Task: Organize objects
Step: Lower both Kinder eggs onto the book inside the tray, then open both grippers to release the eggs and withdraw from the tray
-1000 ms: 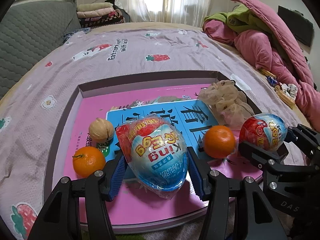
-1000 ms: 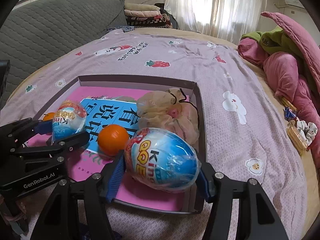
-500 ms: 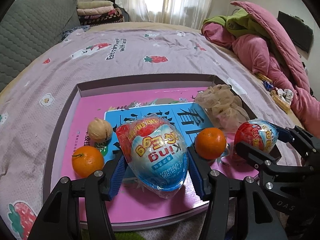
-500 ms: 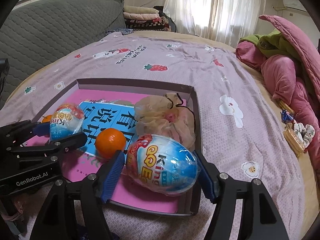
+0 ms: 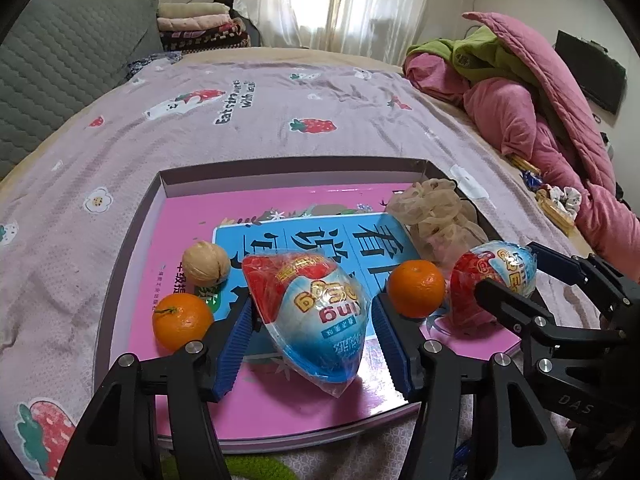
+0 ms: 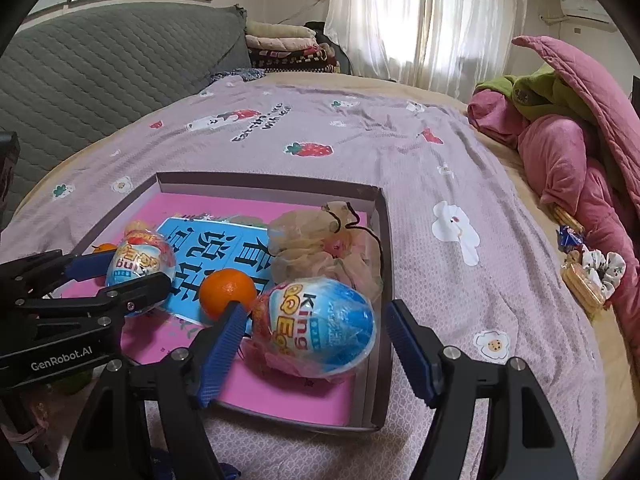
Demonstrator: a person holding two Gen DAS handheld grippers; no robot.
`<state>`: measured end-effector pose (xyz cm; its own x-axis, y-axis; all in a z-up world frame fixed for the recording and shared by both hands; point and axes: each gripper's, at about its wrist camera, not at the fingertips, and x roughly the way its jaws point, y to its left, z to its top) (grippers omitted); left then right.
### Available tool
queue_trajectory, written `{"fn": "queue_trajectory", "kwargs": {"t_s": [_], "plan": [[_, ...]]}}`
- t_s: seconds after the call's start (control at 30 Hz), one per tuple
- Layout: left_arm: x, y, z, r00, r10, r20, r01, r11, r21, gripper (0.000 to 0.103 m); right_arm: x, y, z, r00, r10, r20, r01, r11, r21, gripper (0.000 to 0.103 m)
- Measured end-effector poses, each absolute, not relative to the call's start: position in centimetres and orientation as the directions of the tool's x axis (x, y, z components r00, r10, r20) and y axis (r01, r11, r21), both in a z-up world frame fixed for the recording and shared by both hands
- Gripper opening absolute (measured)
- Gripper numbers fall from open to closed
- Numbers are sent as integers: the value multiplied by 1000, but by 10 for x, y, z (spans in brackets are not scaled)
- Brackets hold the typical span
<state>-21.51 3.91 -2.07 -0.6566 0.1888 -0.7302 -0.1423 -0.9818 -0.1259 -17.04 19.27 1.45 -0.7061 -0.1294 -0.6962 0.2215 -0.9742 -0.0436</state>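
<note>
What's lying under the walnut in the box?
The walnut sits on a pink book with a blue title panel, lying flat in the box. The book covers the box floor, so anything beneath it is hidden.

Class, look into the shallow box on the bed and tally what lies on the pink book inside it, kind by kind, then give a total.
Wrapped toy eggs: 2
Oranges: 2
Walnut: 1
Beige mesh pouch: 1
Total: 6

Each egg sits between the fingers of a claw, left claw and right claw.
</note>
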Motion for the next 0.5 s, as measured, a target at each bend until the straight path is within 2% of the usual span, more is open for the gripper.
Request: {"fn": "queue_trajectory", "kwargs": {"t_s": [0.1,0.5], "plan": [[-213,37,-16,-670,205,-713,-147,-979,-143,71,-170,193,16,-710,-132,-692,221,-975,-40,73],[-205,27,9,-715,229,-661,-152,-973,-172,74,-168,194,22,-726,-139,-673,216,-976,-31,74]]}}
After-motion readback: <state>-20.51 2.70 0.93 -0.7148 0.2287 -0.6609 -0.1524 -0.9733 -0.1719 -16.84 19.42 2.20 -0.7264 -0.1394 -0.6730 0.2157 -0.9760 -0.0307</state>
